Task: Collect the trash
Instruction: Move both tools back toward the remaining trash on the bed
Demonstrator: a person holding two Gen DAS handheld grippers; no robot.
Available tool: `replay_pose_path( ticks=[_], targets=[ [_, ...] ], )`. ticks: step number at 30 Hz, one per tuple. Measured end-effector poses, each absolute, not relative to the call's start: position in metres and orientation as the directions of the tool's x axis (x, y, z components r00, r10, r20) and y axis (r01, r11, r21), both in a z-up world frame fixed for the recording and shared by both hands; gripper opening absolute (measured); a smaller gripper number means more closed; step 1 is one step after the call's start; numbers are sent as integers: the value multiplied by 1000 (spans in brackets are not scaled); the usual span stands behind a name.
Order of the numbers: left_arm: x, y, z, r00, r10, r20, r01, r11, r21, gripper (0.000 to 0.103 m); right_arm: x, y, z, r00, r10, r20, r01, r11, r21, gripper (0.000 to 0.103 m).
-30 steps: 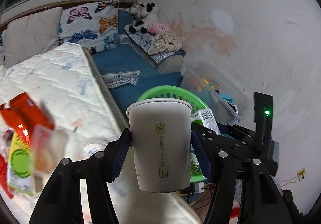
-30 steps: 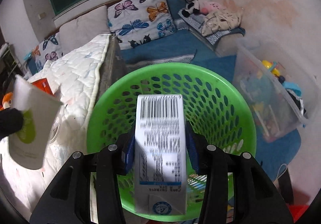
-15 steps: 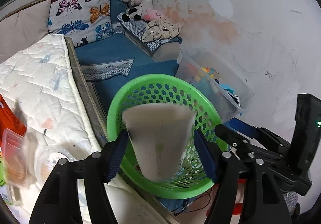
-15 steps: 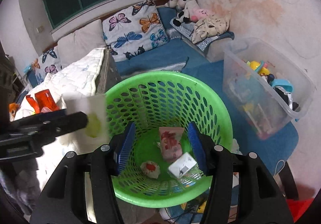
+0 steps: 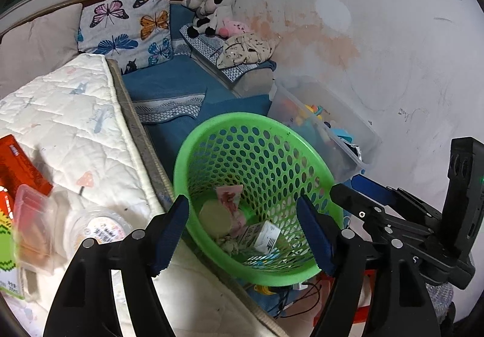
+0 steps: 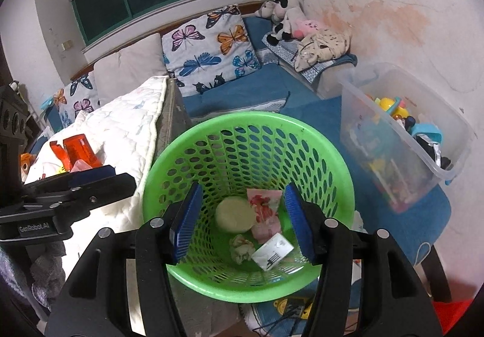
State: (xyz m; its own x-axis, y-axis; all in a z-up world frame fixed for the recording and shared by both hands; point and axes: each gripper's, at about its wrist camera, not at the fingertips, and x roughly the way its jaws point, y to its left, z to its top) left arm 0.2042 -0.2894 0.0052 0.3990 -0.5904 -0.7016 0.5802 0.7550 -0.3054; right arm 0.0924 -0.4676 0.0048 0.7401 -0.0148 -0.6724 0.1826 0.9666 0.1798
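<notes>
Paper cup point(image 6: 234, 214) lies in bottom of green basket point(image 6: 332, 152), next to pink packet point(image 6: 264, 210), small carton point(image 6: 272, 251) & crumpled wad point(image 6: 242, 247). Left gripper point(image 5: 242, 228) & right gripper point(image 6: 240, 216) both above basket, jaws apart, nothing held. Basket just beside white mattress point(image 5: 69, 125); red wrapper point(image 5: 18, 167) and plastic tub point(image 5: 99, 228) on mattress.

The basket point(image 6: 338, 167) is showing bright green, pierced all over with holes. In it a pale cream cup point(image 6: 234, 214) is lying beside a pink floral pack point(image 6: 264, 210) and a white carton point(image 6: 273, 251). The tongs' pads point(image 6: 186, 223) are blue (arms black). A butterfly-print pillow point(image 6: 211, 50) is leaning behind a white quilt point(image 5: 60, 113).
</notes>
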Motion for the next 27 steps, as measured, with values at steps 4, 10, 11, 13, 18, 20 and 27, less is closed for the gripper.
replay_pose_path(
  ticks=[4, 10, 11, 13, 18, 20, 27],
  targets=[
    [198, -271, 10, 427, -585, -689, 570, 766, -297, 71, 94, -459, 5, 740, 11, -673, 161, 968, 192, 57],
    [190, -237, 14, 491, -537, -686, 535, 807, -249, 71, 99, -435, 6, 738, 45, -673, 111, 976, 187, 59],
    [189, -231, 14, 503, -523, -688, 525, 817, -237, 71, 100, -431, 6, 738, 53, -673, 101, 977, 187, 60],
    [188, -215, 15, 529, -500, -686, 505, 835, -219, 71, 101, -422, 6, 735, 67, -674, 83, 979, 188, 60],
    [188, -169, 19, 592, -438, -676, 428, 882, -197, 71, 107, -397, 8, 732, 104, -673, 31, 982, 185, 62],
    [188, -153, 21, 613, -417, -671, 401, 896, -190, 70, 109, -387, 9, 731, 118, -672, 10, 983, 183, 62],
    [191, -80, 25, 685, -313, -658, 261, 948, -180, 70, 121, -351, 9, 717, 186, -672, -64, 977, 202, 66]
  ],
)
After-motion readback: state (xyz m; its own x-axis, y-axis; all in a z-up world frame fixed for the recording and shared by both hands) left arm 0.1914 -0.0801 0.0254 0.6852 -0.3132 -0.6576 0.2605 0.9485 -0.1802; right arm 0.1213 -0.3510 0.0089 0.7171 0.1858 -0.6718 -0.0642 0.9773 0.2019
